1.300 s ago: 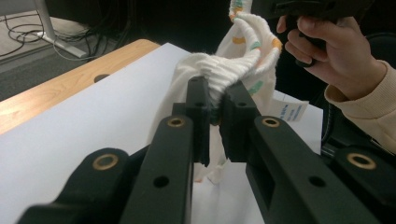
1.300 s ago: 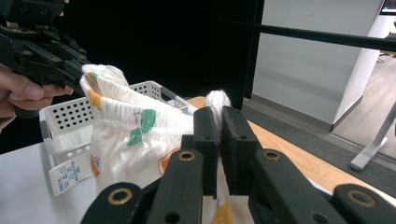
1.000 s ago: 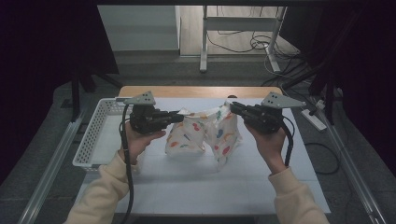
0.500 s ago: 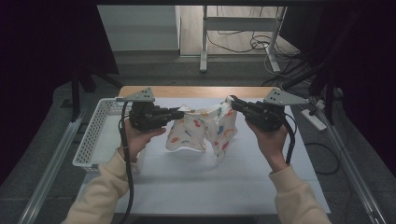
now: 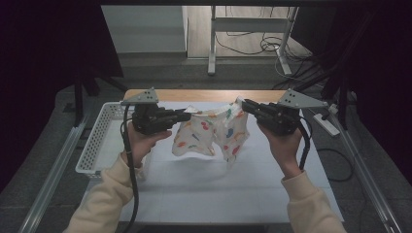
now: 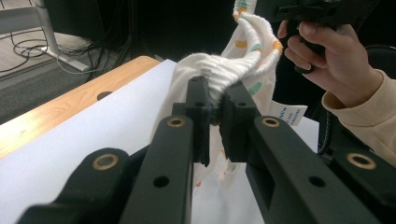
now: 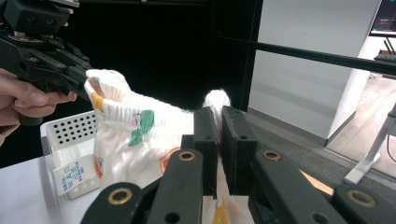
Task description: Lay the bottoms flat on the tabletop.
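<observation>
Above the white worktop [image 5: 209, 184], mid-air: one small white garment [image 5: 211, 133] with coloured print, ribbed waistband, hanging stretched between two sets of tongs and clear of the surface. Left tongs [image 5: 187, 115]: clamped tight on a bunched edge of the garment, held by the person's left hand [image 5: 141, 143]. Right tongs [image 5: 244, 103]: likewise clamped on the opposite edge, white fabric pinched between the jaws, held by the right hand [image 5: 282, 145]. White care label [image 7: 74, 176] hanging from the garment. At the worktop's left: one white perforated basket [image 5: 97, 145], near the left hand.
</observation>
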`<state>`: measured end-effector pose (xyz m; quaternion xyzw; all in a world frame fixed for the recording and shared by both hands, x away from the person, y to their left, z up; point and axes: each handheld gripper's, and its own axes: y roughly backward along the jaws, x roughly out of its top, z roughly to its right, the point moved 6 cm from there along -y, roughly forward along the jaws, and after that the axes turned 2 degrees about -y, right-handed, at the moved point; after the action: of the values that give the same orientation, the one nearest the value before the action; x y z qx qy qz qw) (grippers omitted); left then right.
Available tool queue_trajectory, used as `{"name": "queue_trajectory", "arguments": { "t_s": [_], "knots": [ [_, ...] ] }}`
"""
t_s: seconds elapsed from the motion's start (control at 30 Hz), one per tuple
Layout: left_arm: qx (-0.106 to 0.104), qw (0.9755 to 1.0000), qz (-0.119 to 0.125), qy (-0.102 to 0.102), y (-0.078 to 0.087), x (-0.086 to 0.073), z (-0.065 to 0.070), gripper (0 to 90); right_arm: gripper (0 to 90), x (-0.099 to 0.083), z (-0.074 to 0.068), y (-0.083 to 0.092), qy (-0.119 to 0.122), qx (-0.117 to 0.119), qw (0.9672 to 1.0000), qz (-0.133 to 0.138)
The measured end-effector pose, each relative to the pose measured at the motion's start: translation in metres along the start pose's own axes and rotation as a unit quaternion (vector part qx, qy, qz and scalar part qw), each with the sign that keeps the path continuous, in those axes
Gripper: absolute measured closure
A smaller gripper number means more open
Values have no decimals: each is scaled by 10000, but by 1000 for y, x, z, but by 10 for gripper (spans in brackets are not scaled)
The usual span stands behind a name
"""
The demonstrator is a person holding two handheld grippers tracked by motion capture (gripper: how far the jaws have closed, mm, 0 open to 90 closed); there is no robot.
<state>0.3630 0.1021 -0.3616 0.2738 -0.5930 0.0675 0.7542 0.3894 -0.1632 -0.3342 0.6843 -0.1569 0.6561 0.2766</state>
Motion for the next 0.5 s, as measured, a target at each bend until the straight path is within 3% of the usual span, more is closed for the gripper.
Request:
{"name": "queue_trajectory", "arguments": {
  "t_s": [0.23, 0.5],
  "knots": [
    [-24, 10000, 42, -36, 3, 2, 3, 828, 844, 2, -1, 2, -1, 20, 10000, 51],
    [-137, 9998, 78, -136, 11, 0, 17, 828, 844, 4, -18, 19, 162, 98, 9997, 150]
  ]
}}
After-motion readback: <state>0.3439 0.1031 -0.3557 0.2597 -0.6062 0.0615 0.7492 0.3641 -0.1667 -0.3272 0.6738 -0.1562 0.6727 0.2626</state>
